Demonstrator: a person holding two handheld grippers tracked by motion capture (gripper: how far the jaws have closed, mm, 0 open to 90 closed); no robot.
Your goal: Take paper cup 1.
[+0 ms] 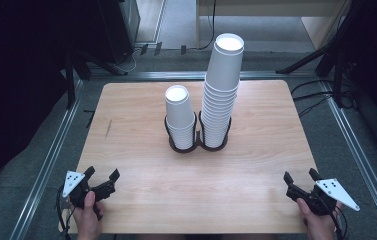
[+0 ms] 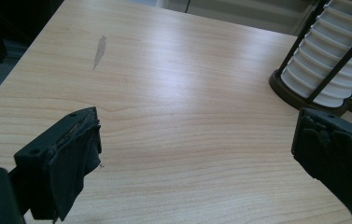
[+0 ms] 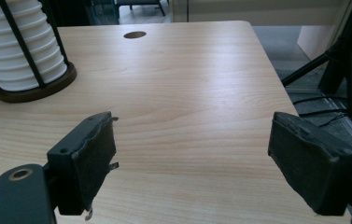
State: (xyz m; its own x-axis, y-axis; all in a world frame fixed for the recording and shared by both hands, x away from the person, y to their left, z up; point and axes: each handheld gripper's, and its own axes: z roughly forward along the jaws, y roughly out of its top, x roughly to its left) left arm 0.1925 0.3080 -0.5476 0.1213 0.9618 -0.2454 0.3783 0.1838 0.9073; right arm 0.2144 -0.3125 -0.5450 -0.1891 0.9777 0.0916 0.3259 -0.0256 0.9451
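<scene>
High view: left claw [image 1: 101, 175] near worktop [image 1: 141, 195] front-left corner, jaws apart, holding nothing. Right claw [image 1: 301, 176] near front-right corner, jaws apart, also bare. Short cup stack [image 1: 179, 116] and tall cup stack [image 1: 221, 89] in dark twin holder [image 1: 196, 145], mid-worktop toward far edge.

Left gripper view: jaws wide, bare wood between; grey mark [image 2: 100, 51], possibly scuff.

Right gripper view: jaws wide, nothing gripped.

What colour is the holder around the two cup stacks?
Dark brown to black, base ring and wire uprights alike. The holder shows best in the right gripper view.
</scene>
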